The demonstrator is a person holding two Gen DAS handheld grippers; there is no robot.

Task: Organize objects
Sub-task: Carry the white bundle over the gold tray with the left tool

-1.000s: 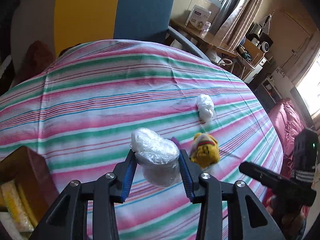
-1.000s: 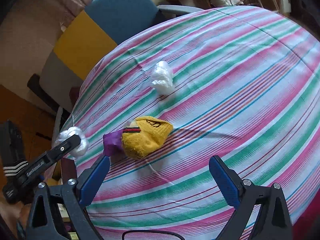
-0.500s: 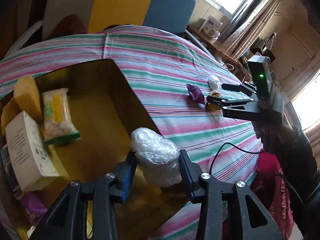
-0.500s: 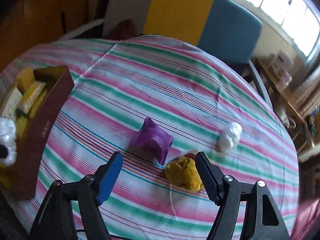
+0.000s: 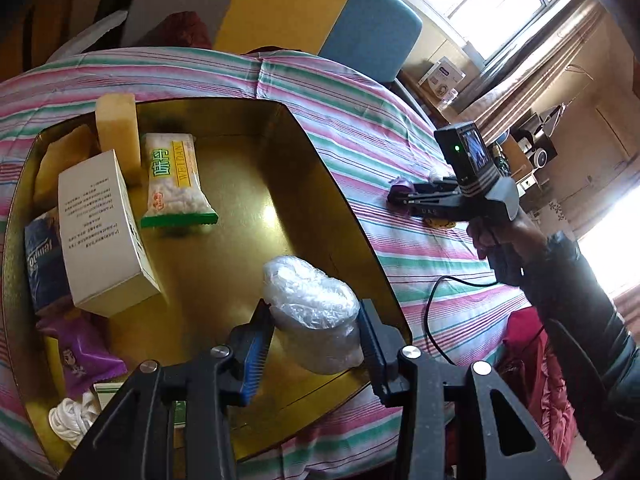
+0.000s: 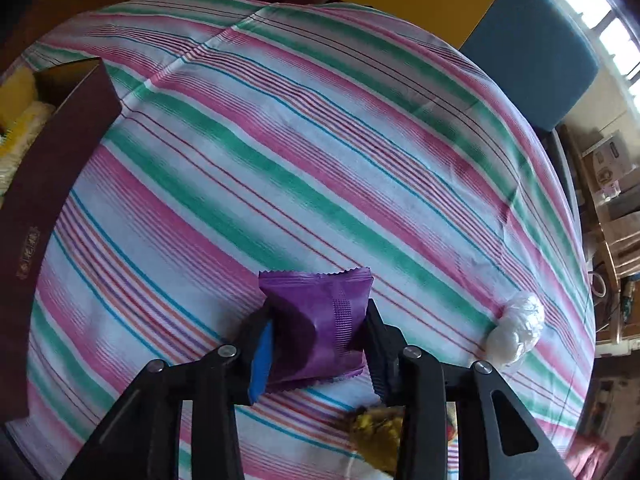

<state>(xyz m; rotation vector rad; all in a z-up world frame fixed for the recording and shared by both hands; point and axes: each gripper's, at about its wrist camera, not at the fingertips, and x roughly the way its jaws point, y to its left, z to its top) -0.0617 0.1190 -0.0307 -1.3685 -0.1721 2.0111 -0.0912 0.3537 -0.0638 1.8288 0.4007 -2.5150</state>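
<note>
My left gripper (image 5: 314, 334) is shut on a clear plastic-wrapped bundle (image 5: 314, 316) and holds it over the gold inside of the open box (image 5: 320, 168). My right gripper (image 6: 318, 344) is shut on a purple snack packet (image 6: 320, 320) on the striped tablecloth (image 6: 280, 140). In the left wrist view the right gripper (image 5: 404, 197) shows at the far right with the purple packet (image 5: 401, 187) at its tips. A yellow knitted item (image 6: 376, 430) lies partly under the right gripper. A second white wrapped bundle (image 6: 518, 330) lies to its right.
The box holds a white carton (image 5: 100, 232), a Weidan snack pack (image 5: 174, 182), a yellow block (image 5: 118, 132), a blue tissue pack (image 5: 40, 268), a purple packet (image 5: 86, 362) and a white cord (image 5: 70, 416). Its maroon outer wall (image 6: 44, 184) stands left of the right gripper. A blue-and-yellow chair (image 5: 344, 20) stands behind.
The left gripper has carried the wrapped bundle further over the box. The right gripper has moved forward and closed on the purple packet, which it straddled open before.
</note>
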